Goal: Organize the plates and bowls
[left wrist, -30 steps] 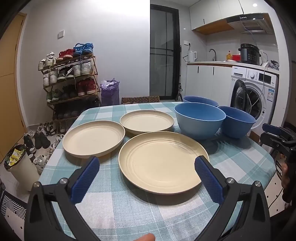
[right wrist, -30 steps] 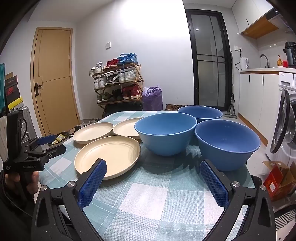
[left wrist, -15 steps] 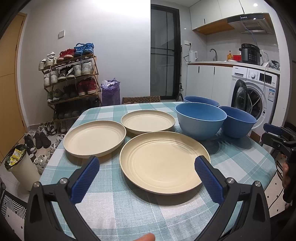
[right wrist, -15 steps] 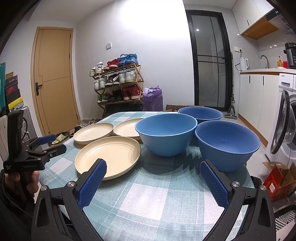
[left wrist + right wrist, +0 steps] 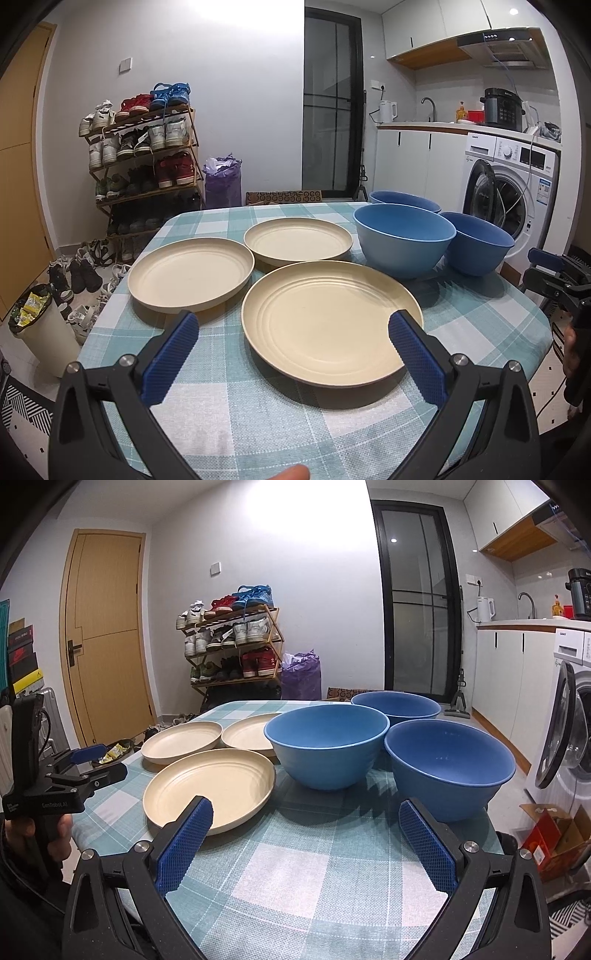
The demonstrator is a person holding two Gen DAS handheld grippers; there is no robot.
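Observation:
Three cream plates lie on the checked tablecloth: a near one, a left one and a far one. Three blue bowls stand to their right: a middle one, a right one and a far one. My left gripper is open and empty, just short of the near plate. My right gripper is open and empty, in front of the middle and right bowls.
The table has its right edge beside a washing machine. A shoe rack and a purple bag stand behind it. A bin is on the floor at the left. A cardboard box lies at the right.
Both grippers have barely moved; the left view has drifted very slightly. Plates and bowls stand as before.

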